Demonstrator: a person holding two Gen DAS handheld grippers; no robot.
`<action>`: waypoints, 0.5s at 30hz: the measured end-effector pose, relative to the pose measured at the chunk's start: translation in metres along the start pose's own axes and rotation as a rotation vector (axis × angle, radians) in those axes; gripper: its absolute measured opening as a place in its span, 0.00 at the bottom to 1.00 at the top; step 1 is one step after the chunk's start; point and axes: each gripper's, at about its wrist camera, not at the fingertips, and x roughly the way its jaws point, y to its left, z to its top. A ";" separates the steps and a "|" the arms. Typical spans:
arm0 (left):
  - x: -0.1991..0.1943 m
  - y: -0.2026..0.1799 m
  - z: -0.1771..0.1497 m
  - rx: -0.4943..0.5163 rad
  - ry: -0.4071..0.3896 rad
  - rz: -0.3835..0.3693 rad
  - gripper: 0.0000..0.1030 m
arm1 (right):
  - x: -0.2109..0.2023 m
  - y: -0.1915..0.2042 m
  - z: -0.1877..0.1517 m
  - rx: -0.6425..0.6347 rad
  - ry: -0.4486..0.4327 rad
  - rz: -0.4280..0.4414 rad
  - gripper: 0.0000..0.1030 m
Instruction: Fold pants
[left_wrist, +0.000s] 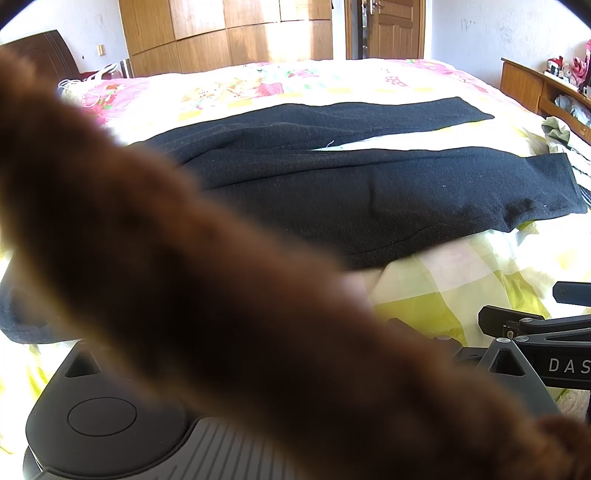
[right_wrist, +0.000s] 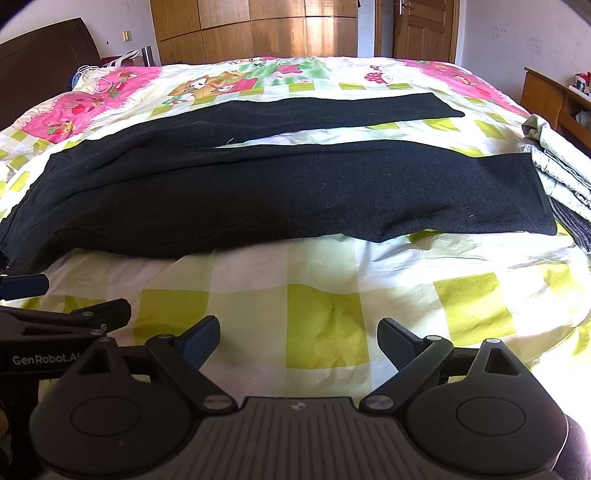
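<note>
Black pants lie flat across the bed, waist to the left, the two legs spread apart toward the right; they also show in the left wrist view. My right gripper is open and empty, resting low over the checked bedspread in front of the pants. In the left wrist view a blurred brown sleeve covers the middle of the frame and hides the left gripper's fingers. Part of the left gripper shows at the left edge of the right wrist view, beside the right gripper.
The bed has a yellow-green checked cover with pink cartoon print at the back. Folded grey-green clothes lie at the right edge. A dark headboard stands left, wooden wardrobes and a door behind, a wooden shelf to the right.
</note>
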 end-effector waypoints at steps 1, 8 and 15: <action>0.000 0.000 0.000 0.000 0.000 0.000 1.00 | 0.000 0.000 0.000 0.000 0.000 0.000 1.00; -0.001 0.000 0.001 0.000 0.002 0.000 1.00 | 0.000 0.003 0.000 -0.003 0.000 0.004 0.99; 0.000 -0.001 0.000 0.005 0.001 0.005 1.00 | -0.001 0.006 -0.001 -0.009 -0.002 0.009 0.97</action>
